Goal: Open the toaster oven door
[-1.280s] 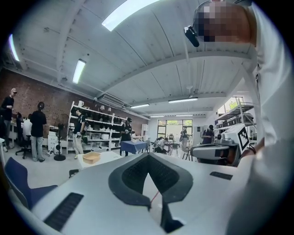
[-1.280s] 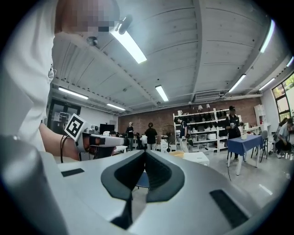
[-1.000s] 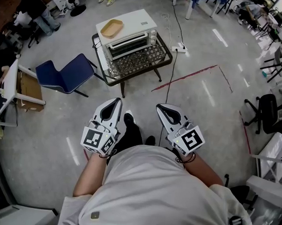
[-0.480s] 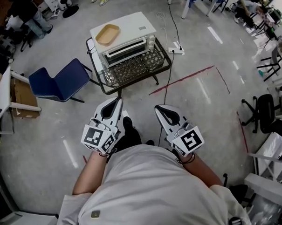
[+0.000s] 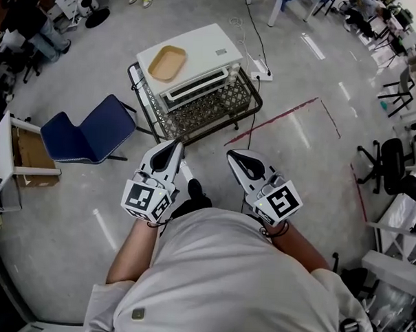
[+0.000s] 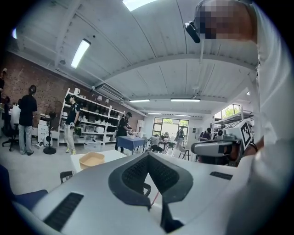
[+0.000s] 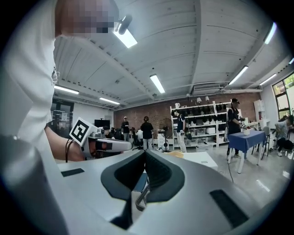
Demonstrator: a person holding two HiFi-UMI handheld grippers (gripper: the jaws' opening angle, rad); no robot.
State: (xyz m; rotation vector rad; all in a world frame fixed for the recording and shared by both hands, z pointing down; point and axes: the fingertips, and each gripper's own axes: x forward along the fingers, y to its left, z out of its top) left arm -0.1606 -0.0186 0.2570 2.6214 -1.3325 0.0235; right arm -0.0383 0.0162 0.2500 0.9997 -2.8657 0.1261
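White toaster oven (image 5: 199, 58), door shut, on wire-top table (image 5: 217, 104)

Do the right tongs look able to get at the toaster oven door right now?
Probably not yet: the toaster oven door faces them from the wire table, beyond the shut right tongs. Only floor lies between, so the way looks free.

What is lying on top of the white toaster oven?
A shallow tan tray lies on the toaster oven, near the left end in the head view. It looks empty. The patch of top beneath it is covered.
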